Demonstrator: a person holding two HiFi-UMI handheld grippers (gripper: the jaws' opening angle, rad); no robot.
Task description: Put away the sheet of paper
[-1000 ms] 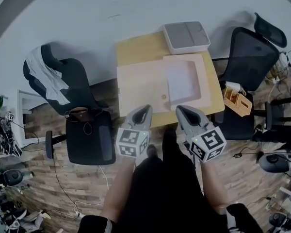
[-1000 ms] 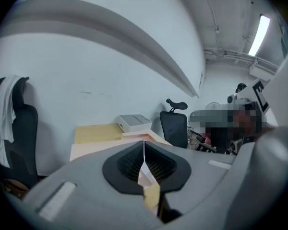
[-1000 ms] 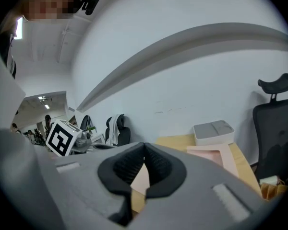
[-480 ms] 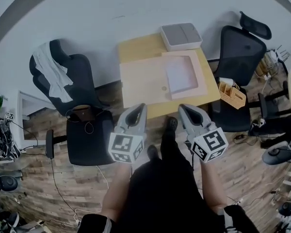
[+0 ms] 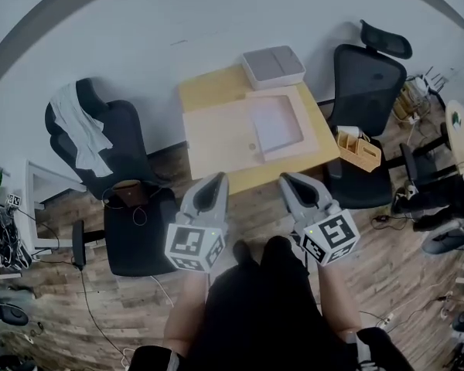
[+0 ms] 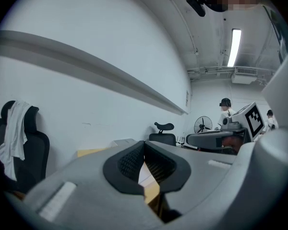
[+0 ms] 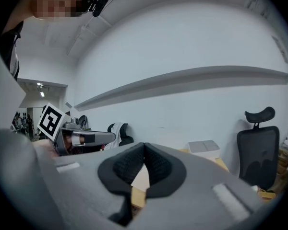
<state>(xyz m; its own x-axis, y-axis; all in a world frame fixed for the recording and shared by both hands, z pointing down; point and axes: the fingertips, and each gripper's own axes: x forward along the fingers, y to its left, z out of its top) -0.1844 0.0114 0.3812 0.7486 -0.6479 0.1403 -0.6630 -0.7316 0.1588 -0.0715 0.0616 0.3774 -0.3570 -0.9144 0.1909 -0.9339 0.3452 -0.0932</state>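
Note:
A white sheet of paper point(image 5: 276, 122) lies in the right half of a pale pink open folder point(image 5: 216, 141) on a small wooden table point(image 5: 205, 91). My left gripper point(image 5: 216, 178) and right gripper point(image 5: 287, 178) are held side by side near my body, over the floor in front of the table, well short of the paper. In the left gripper view the jaws point(image 6: 144, 145) meet at the tips with nothing between them. In the right gripper view the jaws point(image 7: 144, 147) are likewise shut and empty.
A grey box point(image 5: 273, 66) sits at the table's far edge by the white wall. Black office chairs stand left point(image 5: 100, 130), front left point(image 5: 139, 230) and right point(image 5: 363, 76) of the table. A wooden organizer point(image 5: 358, 151) rests on the right chair's seat.
The table looks smaller and farther away than a second ago, so I have drawn back from it. Both grippers stay shut and sit slightly lower in the head view.

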